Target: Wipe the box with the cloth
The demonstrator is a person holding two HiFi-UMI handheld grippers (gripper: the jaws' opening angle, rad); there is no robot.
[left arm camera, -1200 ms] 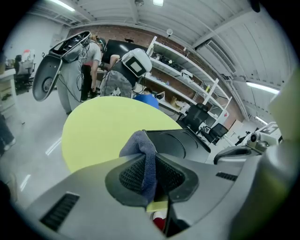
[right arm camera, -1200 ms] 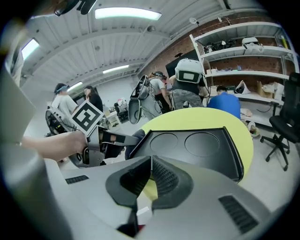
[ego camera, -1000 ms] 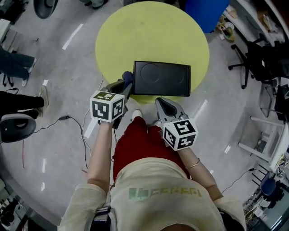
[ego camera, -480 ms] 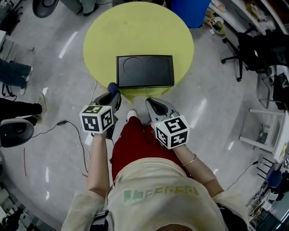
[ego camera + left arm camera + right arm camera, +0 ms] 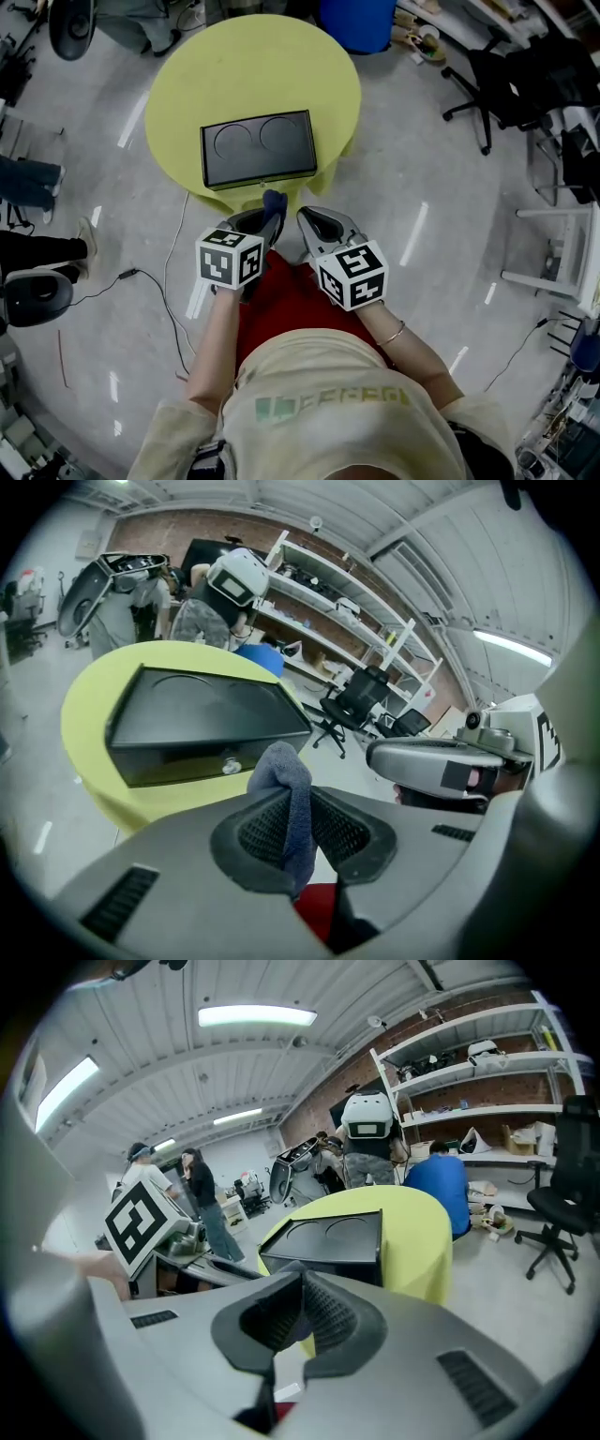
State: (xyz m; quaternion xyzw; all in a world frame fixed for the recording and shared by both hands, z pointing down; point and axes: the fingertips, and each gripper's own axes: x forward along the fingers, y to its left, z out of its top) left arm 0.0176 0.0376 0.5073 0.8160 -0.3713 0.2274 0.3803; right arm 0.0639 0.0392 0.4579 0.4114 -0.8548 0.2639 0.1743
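Note:
A black box (image 5: 258, 148) with two round recesses in its lid lies on the round yellow table (image 5: 309, 66). My left gripper (image 5: 269, 217) is shut on a blue-grey cloth (image 5: 274, 200) and hovers just off the table's near edge, short of the box's front. In the left gripper view the cloth (image 5: 287, 789) sticks up between the pads, and the box (image 5: 202, 719) lies beyond it, apart. My right gripper (image 5: 315, 223) is beside the left one, shut with nothing in it. The right gripper view has its jaws (image 5: 300, 1290) closed and the box (image 5: 333, 1237) ahead.
A blue bin (image 5: 356, 19) stands behind the table and a black office chair (image 5: 497, 75) at the right. A cable (image 5: 169, 281) runs over the floor at the left. People (image 5: 202, 1199) stand farther back, with shelves (image 5: 328, 592) along the wall.
The left gripper with the cloth has drawn back from the box's left end to in front of the table edge. The table and box now sit farther up and left in view.

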